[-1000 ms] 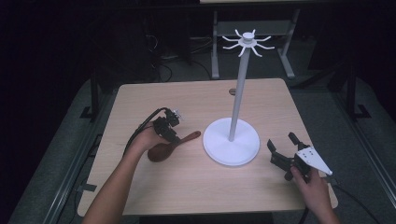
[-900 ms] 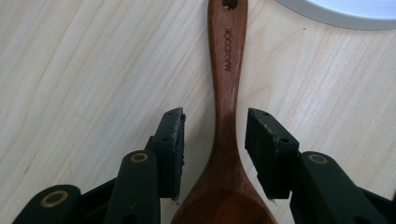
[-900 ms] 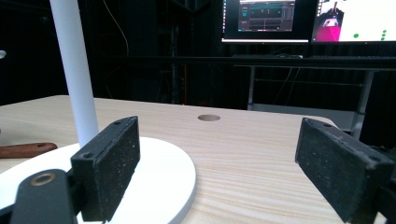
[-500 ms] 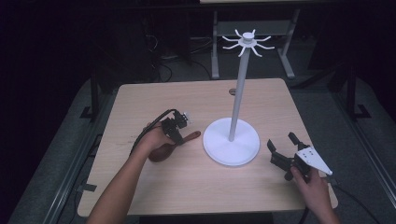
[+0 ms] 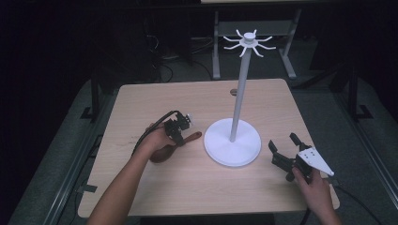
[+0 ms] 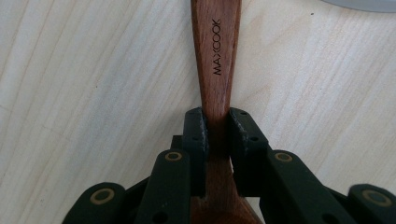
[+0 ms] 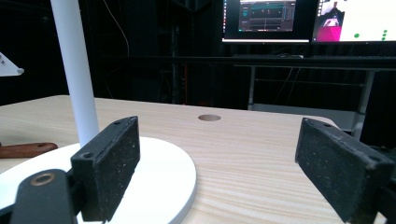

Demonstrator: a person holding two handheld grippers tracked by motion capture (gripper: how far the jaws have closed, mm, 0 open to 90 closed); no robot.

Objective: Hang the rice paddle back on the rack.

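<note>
Wooden spoon (image 6: 215, 70) lies flat on the pale tabletop (image 5: 187, 101) just left of the white stand's base (image 5: 233, 148), its handle tip near that base. Reaching in from the near-left edge, the left gripper (image 5: 177, 133) has just been closing and its fingers (image 6: 196, 135) now pinch the spoon's neck. Well apart, near the tabletop's right edge, the right gripper (image 5: 286, 152) rests low with fingers (image 7: 109, 163) spread wide, holding nothing.

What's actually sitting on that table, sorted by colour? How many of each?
Brown: 1, a wooden spoon lying flat, its handle clamped in the left gripper.
White: 1, a tall stand with hooks on top.
Black: 2, the left gripper and the right gripper, the latter open with nothing between its jaws.
Total: 4
</note>
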